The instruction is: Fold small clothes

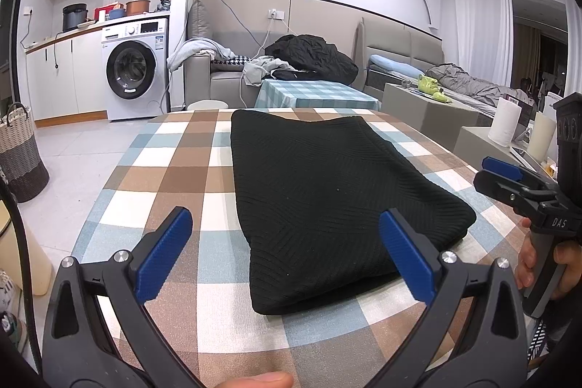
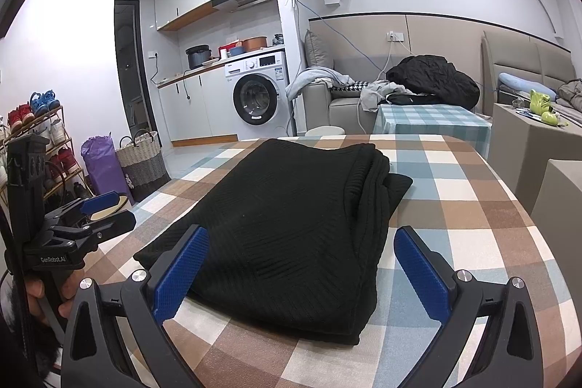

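A black knit garment [image 1: 320,191] lies folded into a thick rectangle on the checked tablecloth [image 1: 174,177]; in the right wrist view [image 2: 287,228] its stacked layers show along the right edge. My left gripper [image 1: 287,253] is open and empty, held just above the garment's near end. My right gripper [image 2: 302,264] is open and empty, its jaws standing either side of the garment's near edge. The right gripper also shows at the right of the left wrist view [image 1: 509,177], and the left gripper at the left of the right wrist view [image 2: 105,210].
A second small table with a teal checked cloth [image 1: 316,93] stands beyond the far edge. A sofa with a black jacket [image 1: 313,55] is behind it. A washing machine [image 1: 134,68] and a woven basket [image 1: 20,151] stand at left. Paper rolls [image 1: 505,126] stand at right.
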